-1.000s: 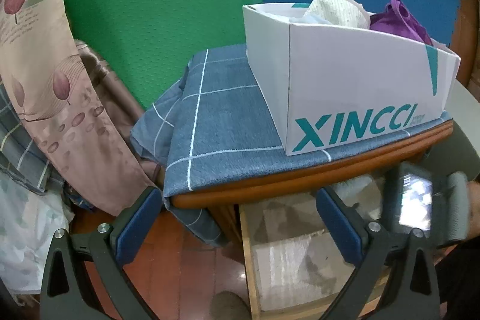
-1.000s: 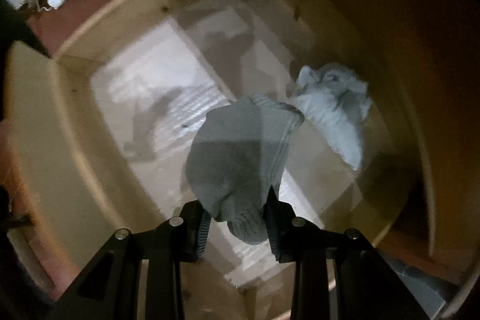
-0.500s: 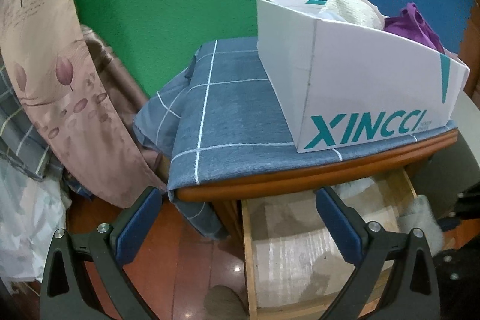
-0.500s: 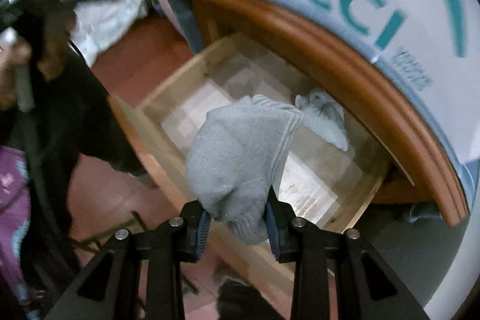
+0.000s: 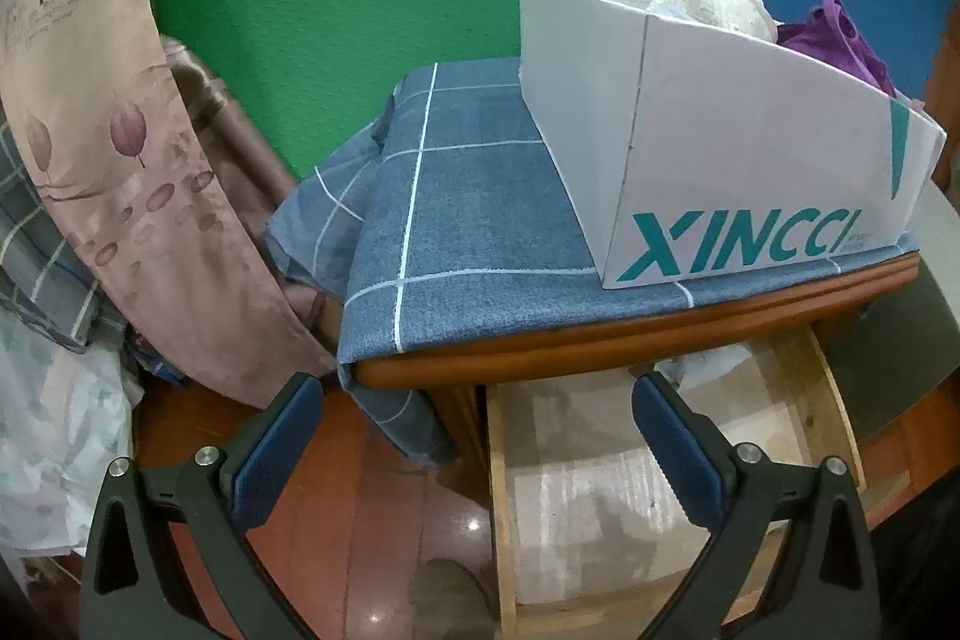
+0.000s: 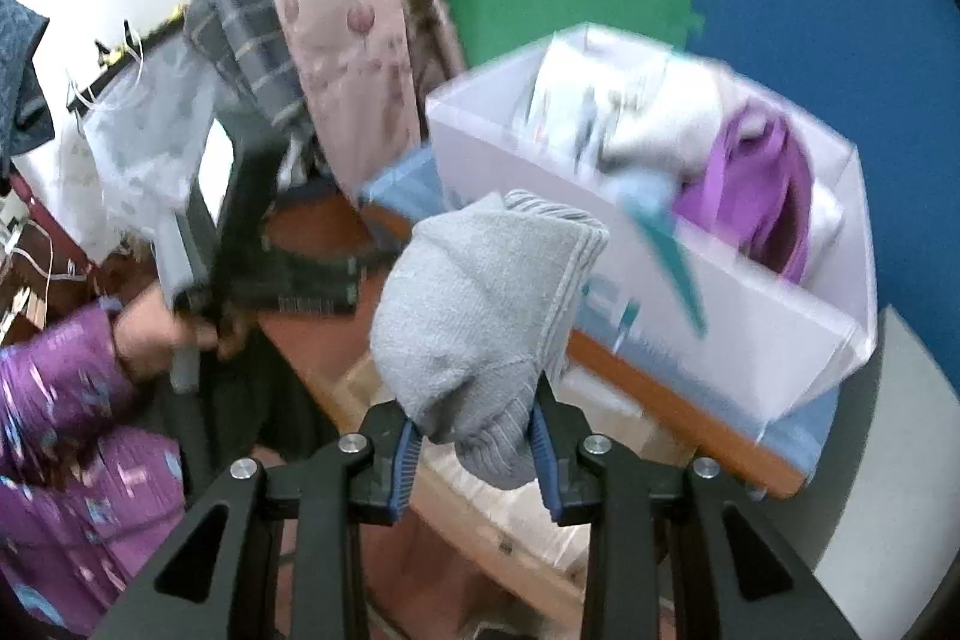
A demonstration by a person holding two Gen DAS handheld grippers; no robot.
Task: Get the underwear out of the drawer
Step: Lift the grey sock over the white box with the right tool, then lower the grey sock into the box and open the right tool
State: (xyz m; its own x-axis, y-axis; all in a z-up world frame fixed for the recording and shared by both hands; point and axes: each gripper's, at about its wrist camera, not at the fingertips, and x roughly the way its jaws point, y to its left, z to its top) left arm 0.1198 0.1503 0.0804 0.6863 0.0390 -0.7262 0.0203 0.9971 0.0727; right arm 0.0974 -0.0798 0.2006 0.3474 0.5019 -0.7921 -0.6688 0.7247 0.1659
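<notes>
Since a second ago we have lifted the grey underwear (image 6: pixel 480 292), pinched in our right gripper (image 6: pixel 474 436), out of the open drawer (image 5: pixel 810 400) toward the white box (image 6: pixel 720 316); another pale piece (image 5: pixel 708 364) remains inside, while our left gripper (image 5: pixel 474 448) hangs wide and empty.

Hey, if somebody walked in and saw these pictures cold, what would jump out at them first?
Probably the grey garment pinched in the right gripper, held up in front of the white box. Next, that box on the blue checked cloth, with a purple garment poking out of it. Below it, the wooden drawer stands open, and the left gripper waits with its jaws wide.
</notes>
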